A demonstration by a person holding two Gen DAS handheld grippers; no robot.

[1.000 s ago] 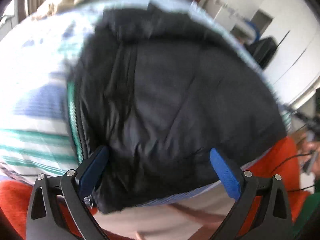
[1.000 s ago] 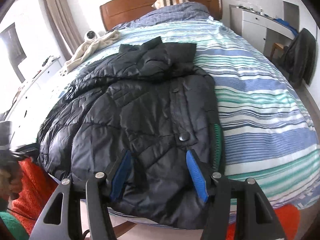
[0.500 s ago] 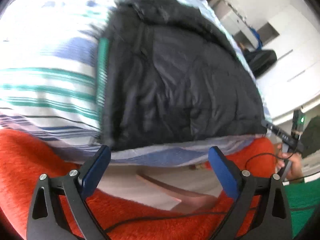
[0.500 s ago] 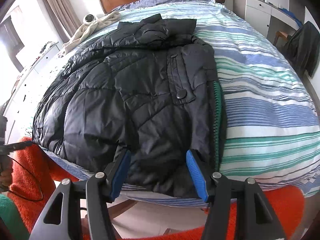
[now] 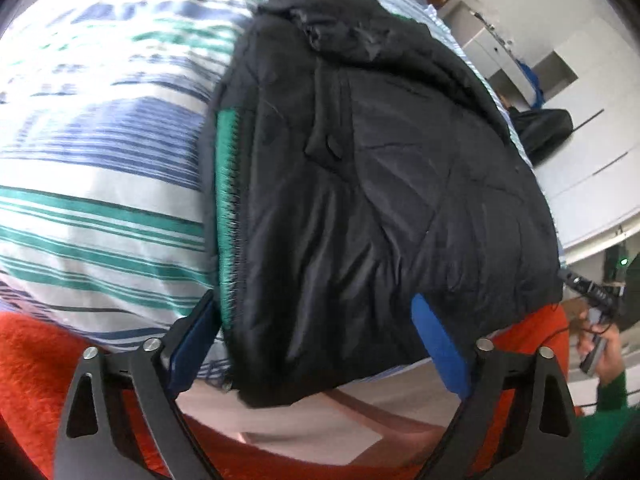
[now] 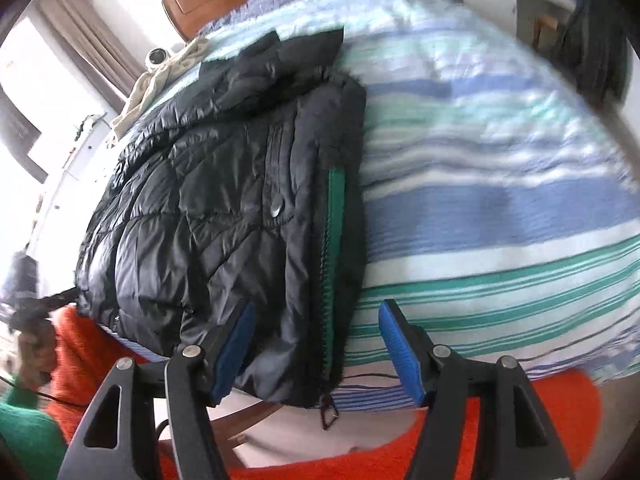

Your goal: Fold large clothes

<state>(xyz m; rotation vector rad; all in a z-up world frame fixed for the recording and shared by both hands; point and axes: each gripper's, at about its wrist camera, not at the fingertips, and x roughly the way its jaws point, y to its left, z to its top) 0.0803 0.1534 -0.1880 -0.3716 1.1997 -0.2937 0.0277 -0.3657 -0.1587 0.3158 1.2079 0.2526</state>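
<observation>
Here the black quilted jacket (image 6: 192, 216) lies flat, green zipper (image 6: 333, 248) showing — both grippers' jaws wide, holding nothing.

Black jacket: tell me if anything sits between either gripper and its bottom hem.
Nothing visible does. The black jacket lies flat on the striped bedspread, its hem hanging over the near bed edge. The left gripper and the right gripper both stand open around that hem, with no other item in between.
</observation>
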